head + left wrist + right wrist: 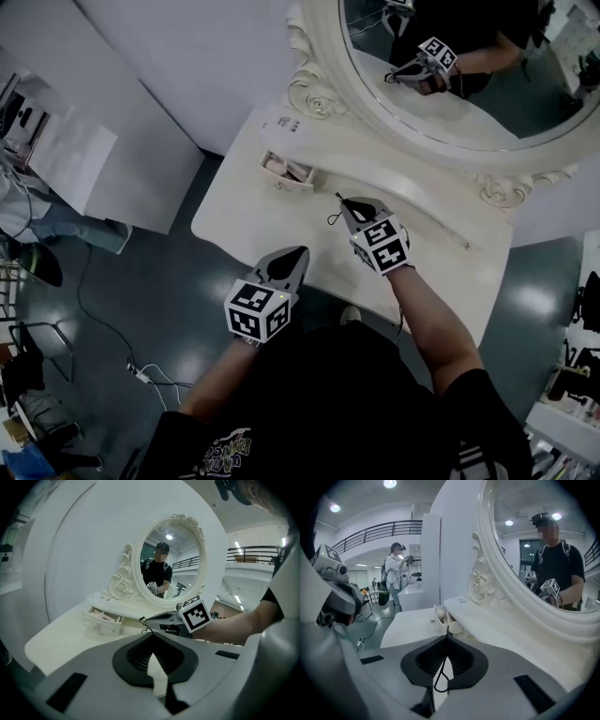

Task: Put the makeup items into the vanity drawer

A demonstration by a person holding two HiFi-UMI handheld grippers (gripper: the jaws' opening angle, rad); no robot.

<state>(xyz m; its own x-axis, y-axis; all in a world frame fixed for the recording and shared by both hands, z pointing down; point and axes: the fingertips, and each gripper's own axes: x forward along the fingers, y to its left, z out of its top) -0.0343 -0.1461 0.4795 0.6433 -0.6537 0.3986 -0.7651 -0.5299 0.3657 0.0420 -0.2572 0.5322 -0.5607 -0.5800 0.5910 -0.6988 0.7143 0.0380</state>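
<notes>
My left gripper point(300, 251) closed on nothing, at front edge of vanity top point(239, 214); drawer point(292, 185) open, pinkish items point(282, 167) inside; my right gripper point(344, 202) pinching thin black cord point(439, 677), near drawer

What lies in the open drawer point(288, 171) is too small to name, as is the thin black loop point(439, 681) pinched in the right tool point(446, 632), and the mirror point(469, 103) is cut off at the top.

grippers 2: left gripper point(298, 251), right gripper point(343, 202) | vanity point(242, 217) 1 | mirror point(487, 98) 1 | drawer point(279, 180) 1 | black cord point(439, 677) 1
</notes>
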